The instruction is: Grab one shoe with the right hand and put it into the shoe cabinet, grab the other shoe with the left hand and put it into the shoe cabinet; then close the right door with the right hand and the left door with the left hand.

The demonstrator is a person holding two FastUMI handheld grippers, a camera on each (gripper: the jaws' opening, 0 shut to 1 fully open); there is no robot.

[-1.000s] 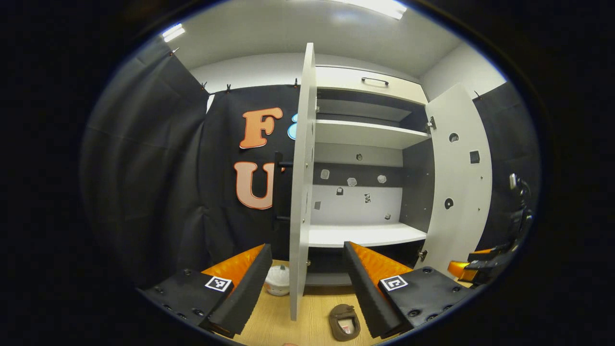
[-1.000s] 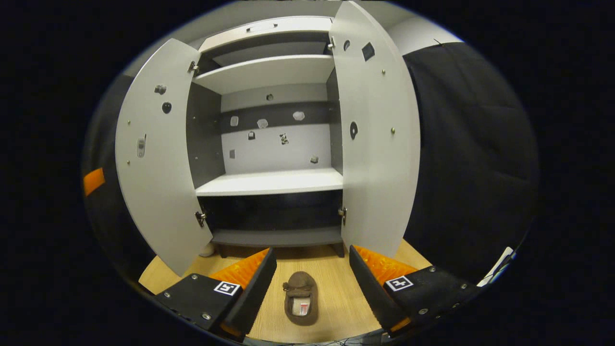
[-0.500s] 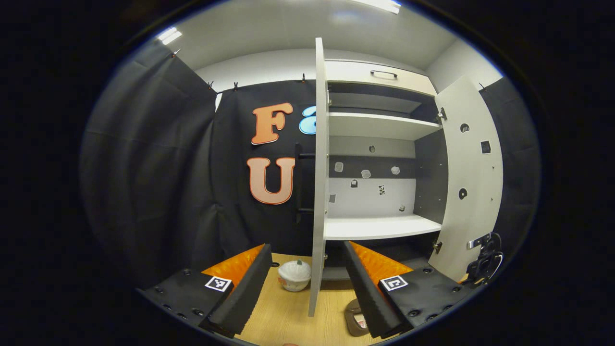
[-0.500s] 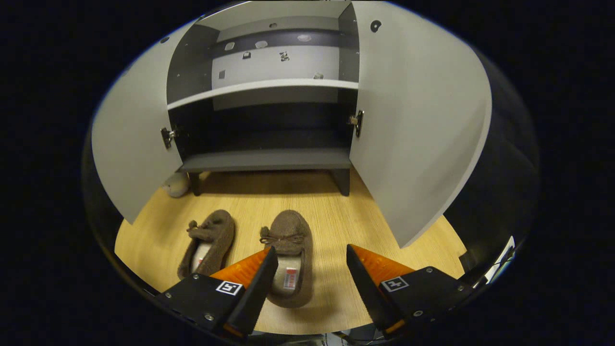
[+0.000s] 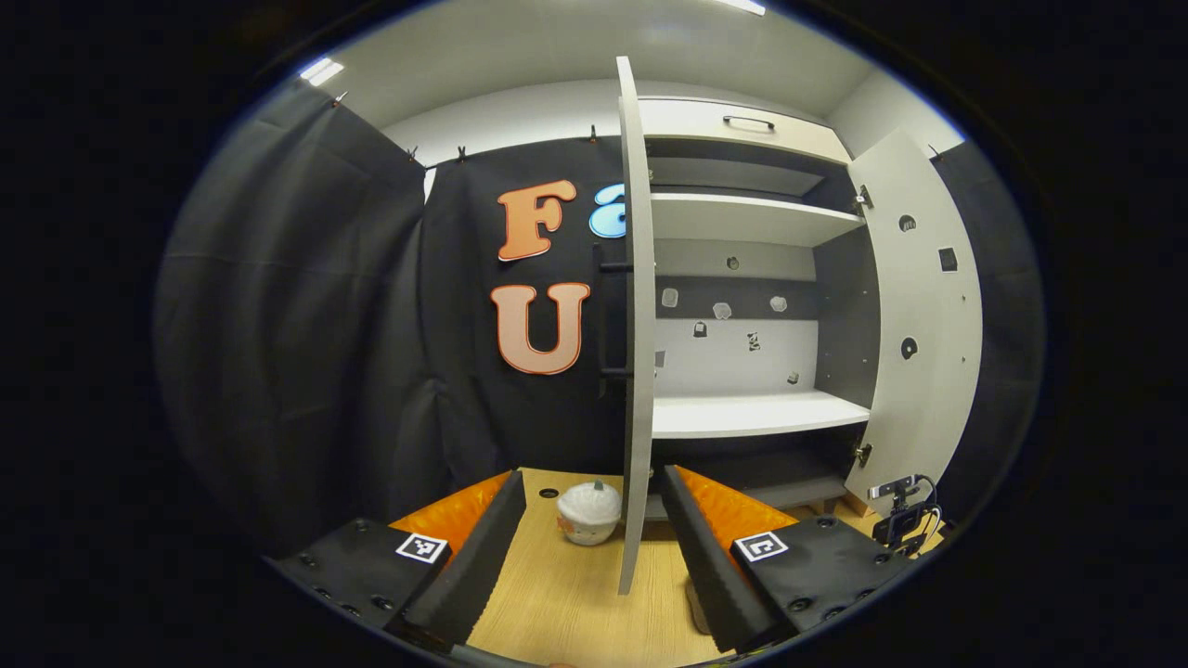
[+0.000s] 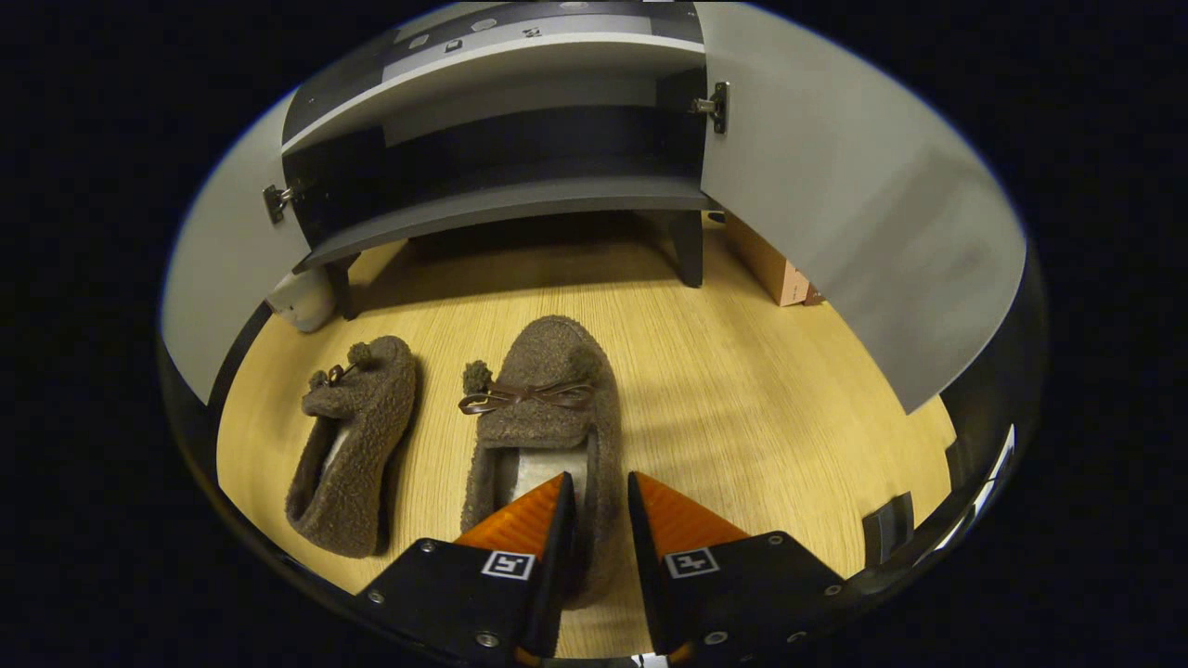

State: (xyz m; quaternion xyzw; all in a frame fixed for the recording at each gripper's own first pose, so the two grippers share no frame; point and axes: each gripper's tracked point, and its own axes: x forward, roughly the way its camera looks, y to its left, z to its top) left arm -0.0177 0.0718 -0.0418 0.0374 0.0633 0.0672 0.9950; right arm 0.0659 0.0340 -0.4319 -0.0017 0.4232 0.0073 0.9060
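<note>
Two brown fuzzy slippers lie on the wooden floor before the open shoe cabinet (image 6: 520,199). The right slipper (image 6: 543,390) has a brown bow; the left slipper (image 6: 357,417) lies beside it. My right gripper (image 6: 601,482) is shut on the right slipper's right side wall, with one finger inside the opening and one outside. In the left gripper view my left gripper (image 5: 592,475) stands open and holds nothing, well above the floor, facing the edge of the cabinet's left door (image 5: 636,325). The right door (image 5: 923,325) also stands open.
A white round ornament (image 5: 589,512) sits on the floor by the left door, beside a cabinet leg (image 6: 302,297). A cardboard box (image 6: 770,269) stands behind the right door (image 6: 854,213). The cabinet shelves (image 5: 752,413) are bare. Black cloth hangs on both sides.
My right gripper has dropped to the floor and gone from open to shut on the right slipper's side wall. My left gripper has drifted slightly and stays open.
</note>
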